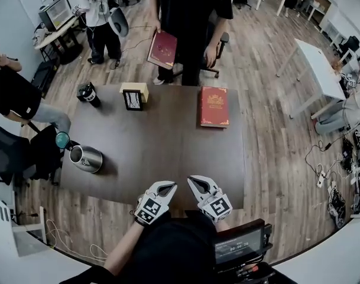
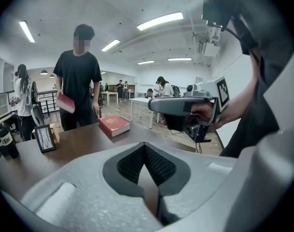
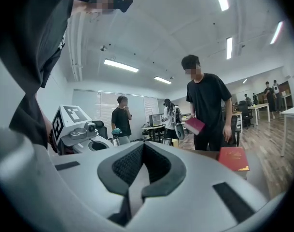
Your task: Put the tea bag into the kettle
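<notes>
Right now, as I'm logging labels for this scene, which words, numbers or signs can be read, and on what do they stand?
No text here reads clearly.
Red book: gold print on the cover, too small to read.
Black bottle: white label, blurred.
Small screen: a line of digits, too blurred to read.
Cubes on the left tongs and right tongs: black-and-white square patterns, no words.

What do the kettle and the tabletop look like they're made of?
Kettle: probably stainless steel with a polished finish; its rounded body is silvery and shows bright reflections.
Table: dark brown wood or wood-look laminate, smooth with a soft sheen. The grain is too faint to tell which.
</notes>
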`<state>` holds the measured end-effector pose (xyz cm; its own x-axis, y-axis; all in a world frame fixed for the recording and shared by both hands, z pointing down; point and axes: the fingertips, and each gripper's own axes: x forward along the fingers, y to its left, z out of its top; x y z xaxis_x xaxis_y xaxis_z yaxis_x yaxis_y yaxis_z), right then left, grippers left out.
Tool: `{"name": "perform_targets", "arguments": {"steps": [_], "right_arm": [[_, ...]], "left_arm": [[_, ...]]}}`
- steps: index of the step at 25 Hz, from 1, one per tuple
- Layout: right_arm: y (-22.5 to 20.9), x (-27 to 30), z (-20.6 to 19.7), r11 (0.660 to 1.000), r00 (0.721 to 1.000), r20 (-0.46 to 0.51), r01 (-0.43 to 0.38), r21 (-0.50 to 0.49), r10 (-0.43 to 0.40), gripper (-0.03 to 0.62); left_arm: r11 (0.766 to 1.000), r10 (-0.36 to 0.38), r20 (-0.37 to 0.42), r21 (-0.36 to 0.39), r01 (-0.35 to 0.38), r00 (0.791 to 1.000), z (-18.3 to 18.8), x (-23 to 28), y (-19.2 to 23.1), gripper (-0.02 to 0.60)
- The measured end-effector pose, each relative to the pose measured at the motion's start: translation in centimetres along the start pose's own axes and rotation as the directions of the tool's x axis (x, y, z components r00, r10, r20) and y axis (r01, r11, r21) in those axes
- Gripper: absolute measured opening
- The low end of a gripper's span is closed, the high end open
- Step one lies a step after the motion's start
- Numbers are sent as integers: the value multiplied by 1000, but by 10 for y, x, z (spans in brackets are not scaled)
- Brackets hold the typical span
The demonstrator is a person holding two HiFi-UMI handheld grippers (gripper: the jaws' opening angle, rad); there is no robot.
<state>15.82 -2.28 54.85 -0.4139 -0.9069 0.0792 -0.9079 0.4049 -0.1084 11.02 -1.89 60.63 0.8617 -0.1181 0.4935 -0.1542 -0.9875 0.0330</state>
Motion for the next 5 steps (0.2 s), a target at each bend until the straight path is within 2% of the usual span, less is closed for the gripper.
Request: {"name": "perform_targets", "arguments": {"steps": [5], "right_arm": [[-30,-17,-9,1000,1000,19,8,15,-9,5]], "left_arm": [[1000,-11,-20,8,11,1000,7,32,-12,-3]]}}
